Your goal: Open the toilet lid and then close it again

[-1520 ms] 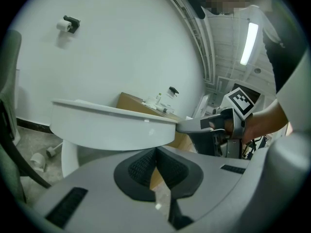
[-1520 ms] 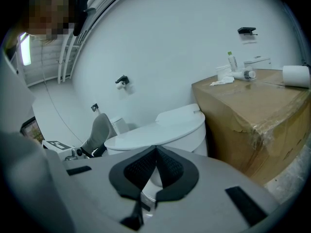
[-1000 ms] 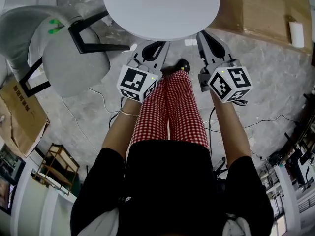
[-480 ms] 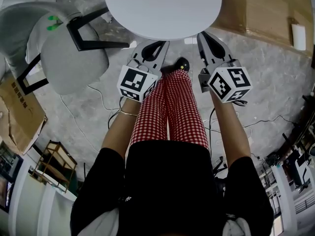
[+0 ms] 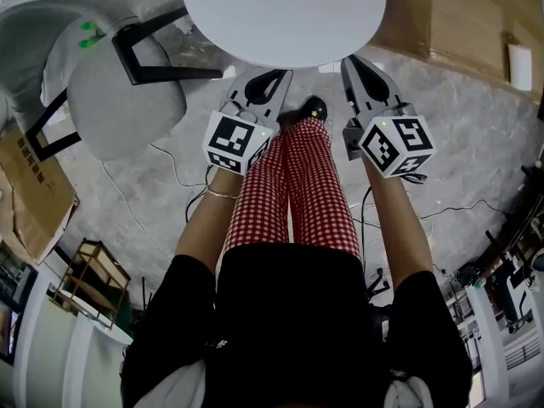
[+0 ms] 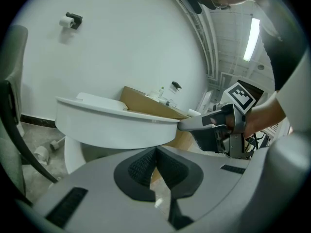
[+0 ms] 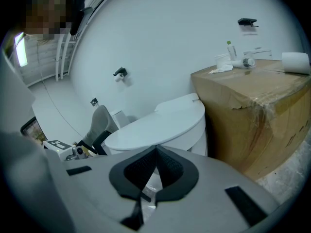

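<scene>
The white toilet has its lid (image 5: 280, 11) lying flat and closed, at the top of the head view. My left gripper (image 5: 269, 80) is held just before the lid's front edge, left of centre, shut and empty. My right gripper (image 5: 354, 65) is beside the front right edge, also shut on nothing. From the left gripper view the lid (image 6: 109, 107) and bowl (image 6: 112, 130) are seen side-on just beyond my left gripper (image 6: 155, 152), with the right gripper (image 6: 197, 124) at the rim's right. The right gripper view has the lid (image 7: 160, 123) close ahead of my right gripper (image 7: 155, 152).
A grey chair (image 5: 119, 92) with black legs stands left of the toilet. A large cardboard box (image 5: 459, 15) stands to its right, with bottles (image 7: 233, 57) and a paper roll (image 7: 295, 62) on top. Cables (image 5: 170, 172) trail over the concrete floor. My legs in red-checked trousers (image 5: 297, 185) are between the grippers.
The head view has drifted slightly, so the toilet and chair sit a little differently in the picture. Both grippers stay where they were, still shut.
</scene>
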Demonstrator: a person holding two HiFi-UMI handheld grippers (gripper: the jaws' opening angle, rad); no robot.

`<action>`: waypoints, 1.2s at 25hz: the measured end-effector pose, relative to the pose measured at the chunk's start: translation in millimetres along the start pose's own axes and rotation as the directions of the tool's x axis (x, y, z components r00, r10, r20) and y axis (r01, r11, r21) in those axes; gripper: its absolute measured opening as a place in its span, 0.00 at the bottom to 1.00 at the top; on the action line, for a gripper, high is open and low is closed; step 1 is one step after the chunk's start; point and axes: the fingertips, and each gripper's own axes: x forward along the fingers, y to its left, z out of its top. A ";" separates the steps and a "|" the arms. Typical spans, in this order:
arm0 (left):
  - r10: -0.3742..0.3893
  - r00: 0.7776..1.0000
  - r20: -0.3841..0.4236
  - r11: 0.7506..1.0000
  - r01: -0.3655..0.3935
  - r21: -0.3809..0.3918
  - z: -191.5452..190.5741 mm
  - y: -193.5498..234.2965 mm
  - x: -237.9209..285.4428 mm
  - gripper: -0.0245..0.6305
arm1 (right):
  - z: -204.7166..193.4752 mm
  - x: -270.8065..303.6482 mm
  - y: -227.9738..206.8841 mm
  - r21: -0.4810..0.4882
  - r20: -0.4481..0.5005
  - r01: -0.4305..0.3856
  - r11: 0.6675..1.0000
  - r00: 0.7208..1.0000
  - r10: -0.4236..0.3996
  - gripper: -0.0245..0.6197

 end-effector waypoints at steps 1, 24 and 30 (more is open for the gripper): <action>0.001 1.000 -0.002 1.000 -0.001 -0.002 -1.4 0.2 0.5 0.04 | -1.2 0.4 -0.5 0.001 -0.002 0.000 1.000 1.000 0.000 0.07; 0.028 0.999 -0.033 0.999 -0.029 -0.036 -29.3 6.3 7.6 0.04 | -28.1 9.3 -9.3 0.001 -0.070 -0.016 1.000 0.997 0.016 0.07; 0.028 0.999 -0.042 0.999 -0.030 -0.037 -36.6 8.3 9.4 0.04 | -35.0 11.9 -11.5 0.002 -0.075 -0.018 1.000 0.997 0.018 0.07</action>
